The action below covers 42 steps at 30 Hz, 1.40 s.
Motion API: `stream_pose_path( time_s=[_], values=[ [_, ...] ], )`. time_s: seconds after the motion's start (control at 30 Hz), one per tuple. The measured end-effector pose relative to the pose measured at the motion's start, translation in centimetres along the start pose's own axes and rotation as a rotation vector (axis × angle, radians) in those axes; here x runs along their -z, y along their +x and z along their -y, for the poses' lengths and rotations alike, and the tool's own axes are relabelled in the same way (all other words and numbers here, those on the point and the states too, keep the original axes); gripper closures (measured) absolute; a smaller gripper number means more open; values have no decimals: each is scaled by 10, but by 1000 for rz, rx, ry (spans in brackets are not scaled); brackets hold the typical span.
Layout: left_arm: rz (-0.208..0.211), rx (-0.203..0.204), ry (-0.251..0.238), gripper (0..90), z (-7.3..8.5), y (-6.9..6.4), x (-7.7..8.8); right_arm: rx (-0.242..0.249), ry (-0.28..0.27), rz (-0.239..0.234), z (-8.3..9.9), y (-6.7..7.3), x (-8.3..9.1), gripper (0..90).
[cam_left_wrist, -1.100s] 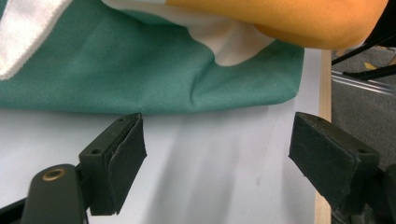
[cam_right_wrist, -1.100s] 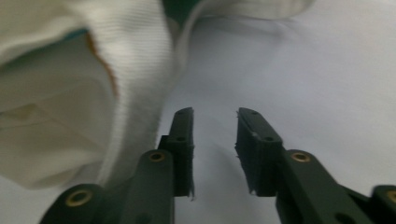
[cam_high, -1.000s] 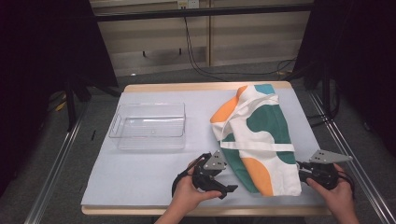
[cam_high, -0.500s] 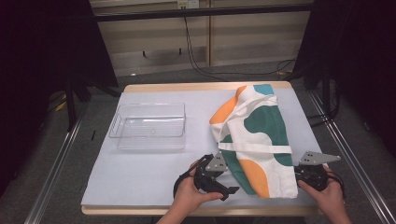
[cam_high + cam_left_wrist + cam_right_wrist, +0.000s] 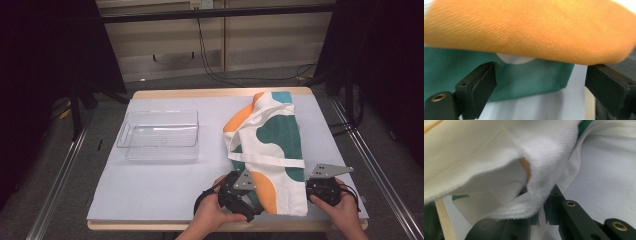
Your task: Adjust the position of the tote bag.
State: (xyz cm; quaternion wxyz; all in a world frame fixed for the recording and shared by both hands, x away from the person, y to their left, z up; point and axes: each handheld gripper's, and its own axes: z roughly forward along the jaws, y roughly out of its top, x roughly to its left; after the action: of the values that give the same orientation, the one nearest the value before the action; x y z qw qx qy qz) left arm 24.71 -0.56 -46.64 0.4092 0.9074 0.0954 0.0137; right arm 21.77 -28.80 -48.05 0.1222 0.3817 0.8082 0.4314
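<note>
I am folding the patterned cloth lying at 4 o'clock on the surface. My right gripper has just pinched its near white corner; my left gripper jaws have just opened around the orange edge, not pressing. Next, close left, then lift both corners together

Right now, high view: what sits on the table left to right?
Clear plastic tray → left gripper, jaws open at the cloth's near left edge → patterned cloth → right gripper, shut on the cloth's near right edge.
</note>
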Motion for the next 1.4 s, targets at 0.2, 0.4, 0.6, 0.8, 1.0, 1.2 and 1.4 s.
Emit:
stream_pose_path(
  time_s=[0.2,0.4,0.6,0.8,1.0,1.2,1.4],
  values=[
    [-37,38,15,223,3,4,-3,-4,-10,-8,-3,3,-2,830],
    [-41,44,29,342,5,4,-9,-4,-10,0,-3,3,-3,808],
    [6,6,56,606,2,1,-10,-9,-9,20,-2,1,-2,716],
    [38,8,40,791,3,-1,-11,-16,-7,43,-1,-1,-2,626],
    [35,15,37,872,2,0,-9,-24,2,71,0,-5,0,529],
    [48,25,36,888,2,2,-7,-37,8,60,2,-6,2,570],
    [34,34,56,892,4,9,1,-37,0,33,6,-7,11,714]
  ],
)
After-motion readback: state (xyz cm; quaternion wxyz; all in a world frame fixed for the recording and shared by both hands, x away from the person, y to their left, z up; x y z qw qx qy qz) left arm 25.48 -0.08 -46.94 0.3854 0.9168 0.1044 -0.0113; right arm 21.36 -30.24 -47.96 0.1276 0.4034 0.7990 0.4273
